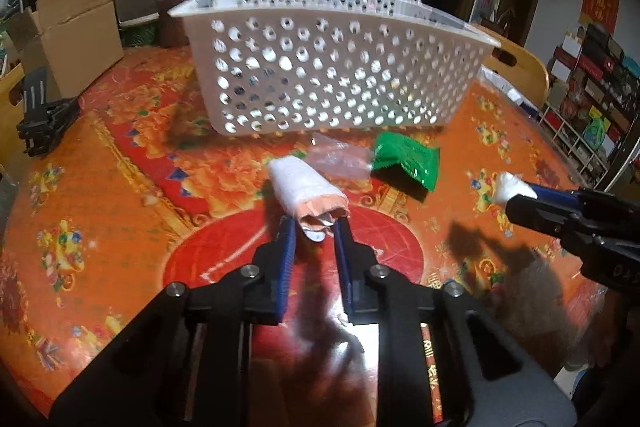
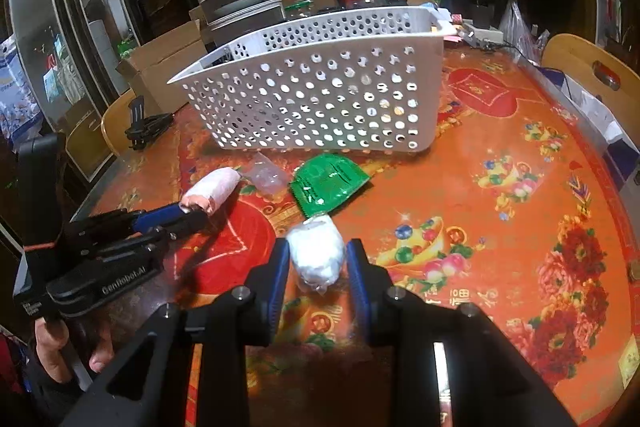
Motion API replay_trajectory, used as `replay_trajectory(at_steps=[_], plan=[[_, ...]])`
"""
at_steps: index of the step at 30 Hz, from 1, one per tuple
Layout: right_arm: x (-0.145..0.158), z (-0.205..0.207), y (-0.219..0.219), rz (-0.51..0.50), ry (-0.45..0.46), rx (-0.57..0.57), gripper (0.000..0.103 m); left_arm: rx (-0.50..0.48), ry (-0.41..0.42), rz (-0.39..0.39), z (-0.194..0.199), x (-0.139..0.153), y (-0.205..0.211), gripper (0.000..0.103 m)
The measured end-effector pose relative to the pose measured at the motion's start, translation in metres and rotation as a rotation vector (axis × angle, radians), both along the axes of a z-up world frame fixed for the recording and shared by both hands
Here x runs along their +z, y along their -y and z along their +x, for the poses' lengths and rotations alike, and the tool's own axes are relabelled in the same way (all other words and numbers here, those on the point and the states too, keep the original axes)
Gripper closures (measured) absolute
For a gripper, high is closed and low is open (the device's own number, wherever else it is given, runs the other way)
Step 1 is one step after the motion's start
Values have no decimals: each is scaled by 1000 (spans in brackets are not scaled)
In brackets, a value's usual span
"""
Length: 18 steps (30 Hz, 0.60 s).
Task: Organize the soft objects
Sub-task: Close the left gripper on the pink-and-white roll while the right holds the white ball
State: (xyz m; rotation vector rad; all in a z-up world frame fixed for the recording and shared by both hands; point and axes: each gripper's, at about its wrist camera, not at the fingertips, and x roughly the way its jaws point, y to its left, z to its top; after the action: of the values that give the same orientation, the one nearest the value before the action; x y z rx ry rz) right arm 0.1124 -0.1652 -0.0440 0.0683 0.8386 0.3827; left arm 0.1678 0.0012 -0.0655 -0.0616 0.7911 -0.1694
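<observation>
Now left fingers (image 1: 289, 233) tight on rolled cloth (image 1: 304, 187), right fingers (image 2: 357, 259) on white wad (image 2: 317, 254).

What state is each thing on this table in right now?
Left gripper: shut on the rolled cloth.
Rolled cloth: pinched at one end.
Right gripper: shut on the white wad.
White wad: held between the fingers.
White basket: upright on the table.
Green packet: lying loose.
Clear bag: lying loose.
</observation>
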Motion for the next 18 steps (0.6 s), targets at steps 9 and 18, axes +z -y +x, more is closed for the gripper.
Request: replay_trajectory(at_steps=[9,18], plan=[[11,-2,2,2,23,7,75,-3,22,3,-8,14,-10,88],[7,0,8,16,13,6,75,36,-36,6,24,3,4,32]])
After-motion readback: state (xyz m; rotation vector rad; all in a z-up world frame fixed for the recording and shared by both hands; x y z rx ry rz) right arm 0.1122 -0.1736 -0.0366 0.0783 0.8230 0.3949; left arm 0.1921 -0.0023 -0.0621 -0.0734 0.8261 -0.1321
